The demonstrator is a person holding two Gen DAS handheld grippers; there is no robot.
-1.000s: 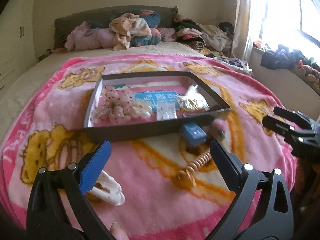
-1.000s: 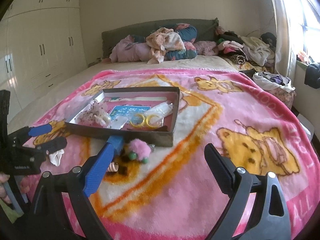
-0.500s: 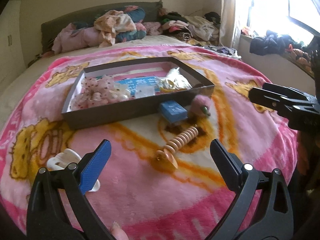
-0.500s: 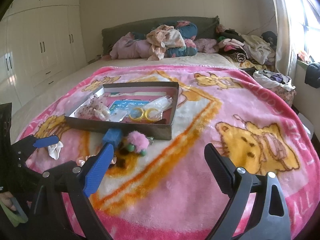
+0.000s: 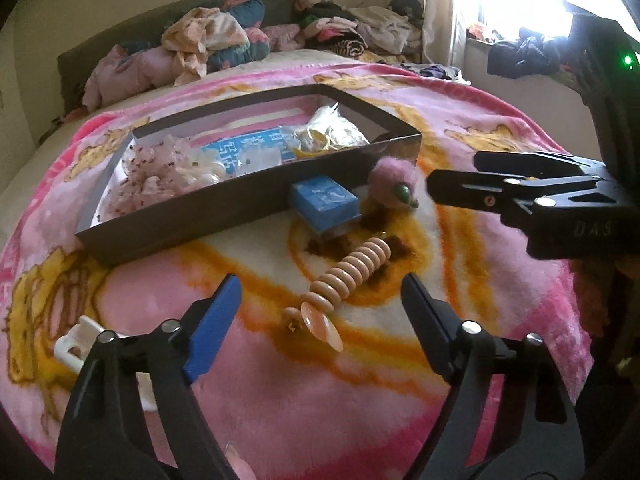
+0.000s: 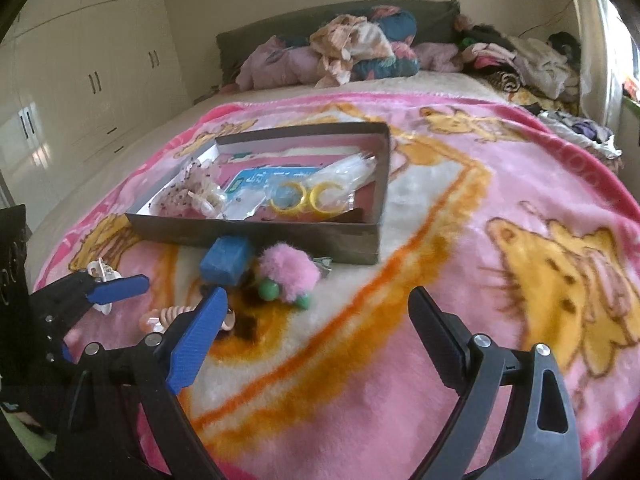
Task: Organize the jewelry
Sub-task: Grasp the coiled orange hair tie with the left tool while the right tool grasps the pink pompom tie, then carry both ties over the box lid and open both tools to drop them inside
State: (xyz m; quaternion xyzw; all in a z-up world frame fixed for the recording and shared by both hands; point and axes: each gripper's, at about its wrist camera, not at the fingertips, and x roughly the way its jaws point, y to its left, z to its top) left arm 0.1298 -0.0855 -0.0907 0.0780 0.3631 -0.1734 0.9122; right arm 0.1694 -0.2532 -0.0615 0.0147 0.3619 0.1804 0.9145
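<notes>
1. Landmark: dark shallow box (image 5: 248, 200) resting on pink bear-print blanket (image 5: 360, 380) spread over bed.
2. Inside box: pale pink beaded cluster (image 5: 156, 168) at left end, blue printed card (image 5: 244, 148) at middle, clear bag with yellow rings (image 6: 308, 196) at right end.
3. Outside box, against near wall: small blue box (image 5: 324, 200), touching or nearly so; pink fuzzy pompom piece with green beads (image 6: 288, 272) just right of it.
4. Nearer than blue box: wooden disc bracelet (image 5: 348, 272) lying stretched on blanket, apart from box.
5. White hair clip (image 5: 76, 344) left of and nearer than box, partly hidden behind left claw arm.
6. Left claw (image 5: 320, 312): jaws closing, moderately wide, nothing between pads; bracelet end lying just ahead of gap.
7. Right claw (image 6: 316, 320): jaws spread wide, empty, over bare blanket nearer than box; pompom piece just beyond blue pad.
8. Behind box: heap of clothes (image 6: 352, 56) against dark headboard.
</notes>
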